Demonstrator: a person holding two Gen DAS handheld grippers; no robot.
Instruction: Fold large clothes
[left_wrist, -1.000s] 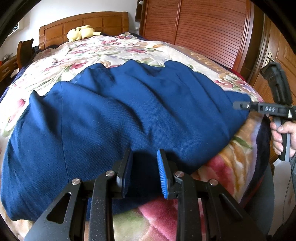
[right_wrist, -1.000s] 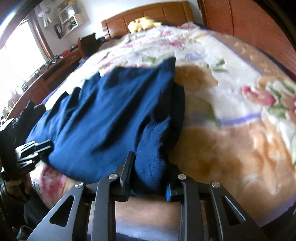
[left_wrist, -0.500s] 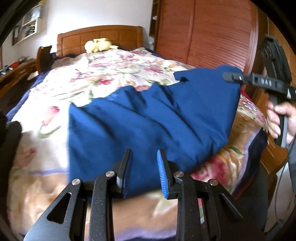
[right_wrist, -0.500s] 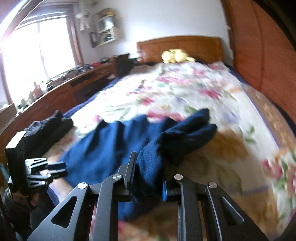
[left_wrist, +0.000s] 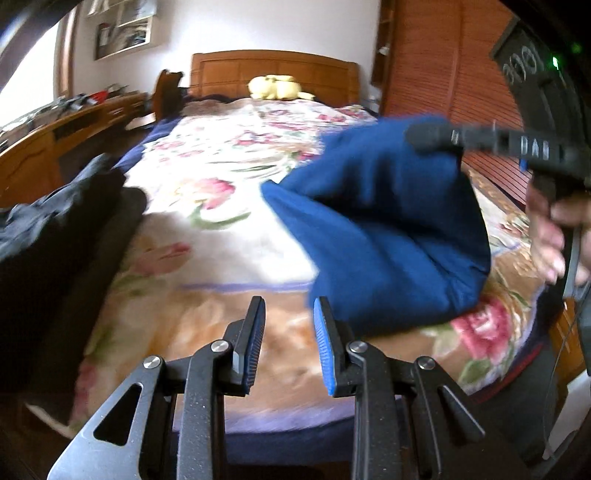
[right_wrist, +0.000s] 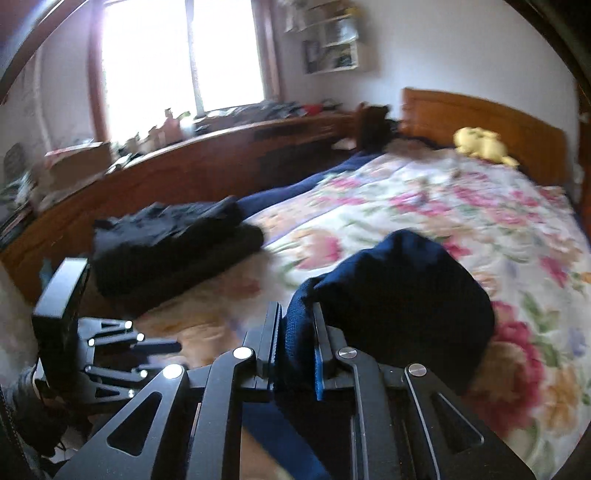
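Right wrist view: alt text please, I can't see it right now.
The right gripper is shut on a bunched navy garment above a floral bedspread. A dark clothes pile lies left, near the left gripper.

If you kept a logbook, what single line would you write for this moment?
phase: folding | right gripper: shut on blue garment, lifted over bed | left gripper: open, empty | dark clothes pile: bed's left edge

L claw (left_wrist: 288, 345) gaping – R claw (right_wrist: 297, 334) clamped, R hand (left_wrist: 554, 236) gripping handle.
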